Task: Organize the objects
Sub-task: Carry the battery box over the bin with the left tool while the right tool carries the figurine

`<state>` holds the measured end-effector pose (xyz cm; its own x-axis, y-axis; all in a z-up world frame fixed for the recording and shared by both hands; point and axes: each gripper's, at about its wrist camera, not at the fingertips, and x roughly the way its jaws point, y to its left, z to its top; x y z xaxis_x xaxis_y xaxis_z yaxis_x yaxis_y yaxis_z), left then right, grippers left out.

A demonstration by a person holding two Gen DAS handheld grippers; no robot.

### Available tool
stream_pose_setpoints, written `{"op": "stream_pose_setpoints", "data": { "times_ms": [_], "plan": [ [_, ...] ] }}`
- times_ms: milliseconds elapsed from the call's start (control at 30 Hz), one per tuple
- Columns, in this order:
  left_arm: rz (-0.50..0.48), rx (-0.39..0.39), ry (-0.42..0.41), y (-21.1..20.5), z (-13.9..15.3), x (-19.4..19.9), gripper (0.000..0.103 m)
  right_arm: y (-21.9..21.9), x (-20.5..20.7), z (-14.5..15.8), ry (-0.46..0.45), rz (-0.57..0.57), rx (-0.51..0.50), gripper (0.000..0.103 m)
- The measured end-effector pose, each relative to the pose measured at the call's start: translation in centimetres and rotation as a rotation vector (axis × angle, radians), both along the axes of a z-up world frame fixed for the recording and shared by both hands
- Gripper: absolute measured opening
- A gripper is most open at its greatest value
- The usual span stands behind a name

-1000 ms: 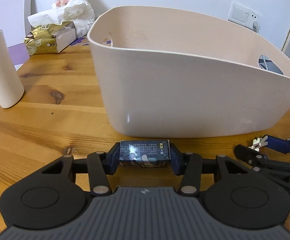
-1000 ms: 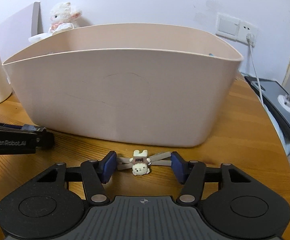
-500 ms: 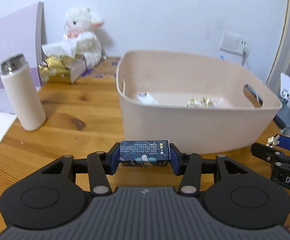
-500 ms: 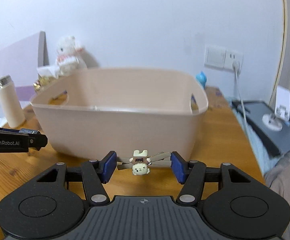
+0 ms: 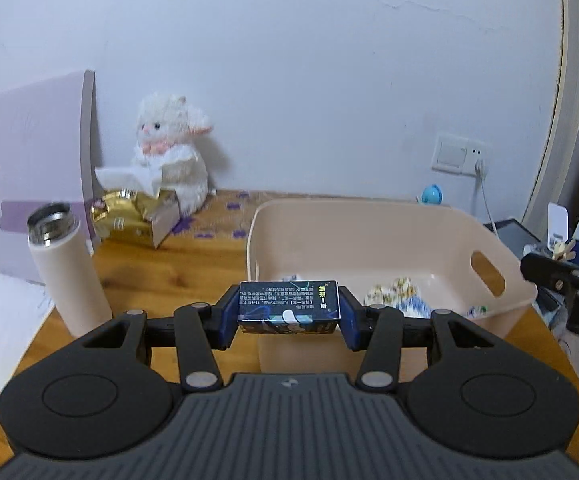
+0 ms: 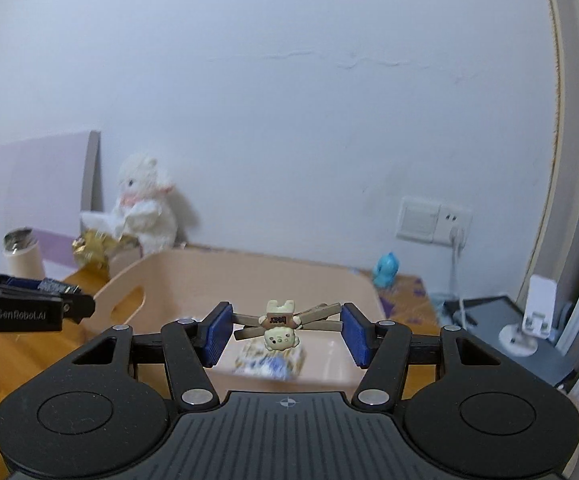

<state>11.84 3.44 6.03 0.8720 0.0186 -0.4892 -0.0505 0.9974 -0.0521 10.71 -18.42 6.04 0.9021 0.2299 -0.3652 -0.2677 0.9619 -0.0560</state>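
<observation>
**Both tongs loaded above the beige bin**

The left gripper (image 5: 288, 313) has its blue pads closed on a small dark-blue printed cardboard box (image 5: 288, 307), which sits crosswise between them with its long side facing the camera and its ends pressed against each pad. The box is held in the air at the near-left rim of the pale beige plastic storage bin with cut-out handles (image 5: 489, 240), which stands on the round wooden table (image 5: 177, 268). Inside the bin lie a few small wrapped items (image 5: 397, 292), too blurred to name.

The right gripper (image 6: 285, 326) clamps a wooden clothespin topped with a cream bear figure (image 6: 281, 324); the pin lies crosswise between the blue pads with its ends against them, and the bear hangs upside down at the middle. In the right wrist view this pin is raised over the bin's (image 6: 249, 268) near wall, with a blurred blue-and-white packet (image 6: 269, 360) on the bin floor below it.

Left of the bin stand a cream cylindrical flask with a steel mouth (image 5: 65, 272), a gold tissue box (image 5: 137, 216) and a white plush lamb (image 5: 169, 152) against the wall
</observation>
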Motion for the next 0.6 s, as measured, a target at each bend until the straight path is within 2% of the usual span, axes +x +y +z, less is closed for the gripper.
{"op": "stream_pose_setpoints", "data": {
  "times_ms": [233,400,600],
  "plan": [
    [-0.015,0.035,-0.014,-0.9,0.8,3.7,0.052,-0.4,3.2,0.9,-0.012,-0.039,-0.003,0.055],
    [-0.026,0.050,0.047,-1.7,-0.6,7.4,0.052,-0.1,5.8,-0.1,0.020,-0.058,-0.008,0.055],
    [-0.046,0.072,0.160,-2.3,-3.4,10.7,0.052,0.6,8.7,-2.1,0.094,-0.075,-0.019,0.055]
  ]
}}
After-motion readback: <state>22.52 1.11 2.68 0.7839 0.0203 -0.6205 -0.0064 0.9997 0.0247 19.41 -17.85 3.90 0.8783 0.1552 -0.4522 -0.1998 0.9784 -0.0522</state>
